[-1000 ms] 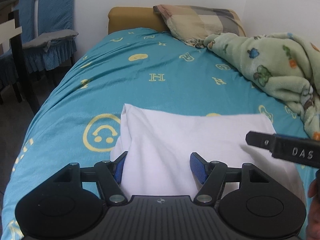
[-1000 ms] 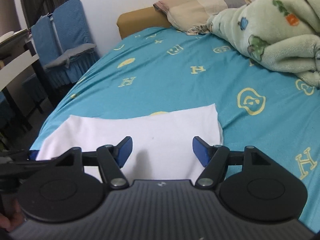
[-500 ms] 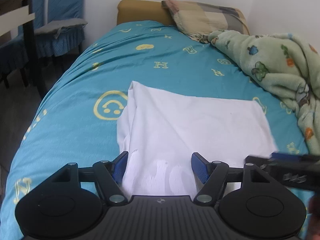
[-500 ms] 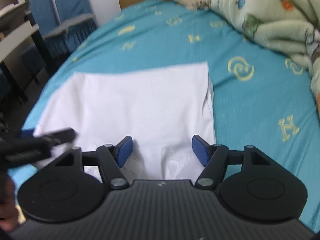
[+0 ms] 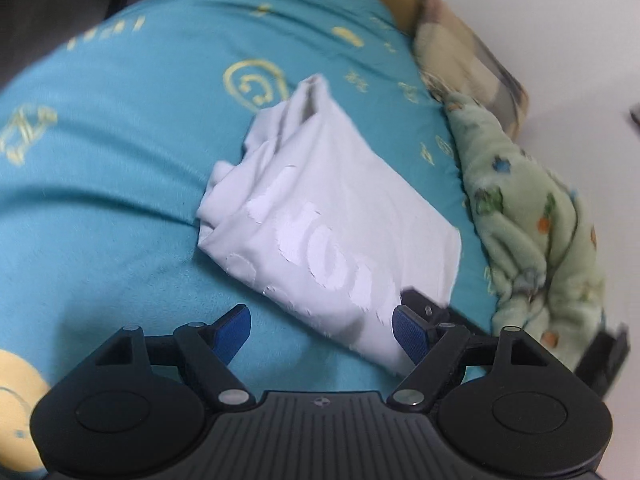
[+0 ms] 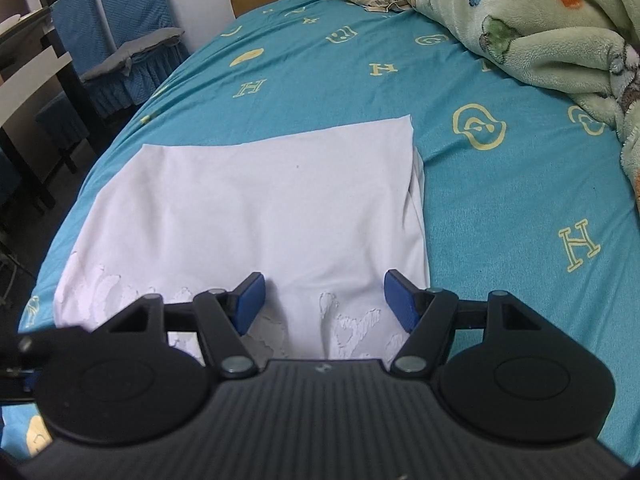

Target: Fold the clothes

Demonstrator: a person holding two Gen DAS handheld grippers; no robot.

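Teal bedsheet (image 6: 500,208) carried the white shirt (image 6: 256,216) ahead of the right gripper (image 6: 324,300), near hem between its spread fingers; left gripper (image 5: 322,330), also released, hovered beside its left corner.

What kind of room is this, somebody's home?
Most likely a bedroom in a home. A white garment lies on a bed with a teal patterned sheet, a pillow at its head, a fleece blanket bunched beside it, and covered chairs nearby.

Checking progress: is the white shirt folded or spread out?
Folded: the shirt lies as a compact rectangle, with layered edges showing along its right side.
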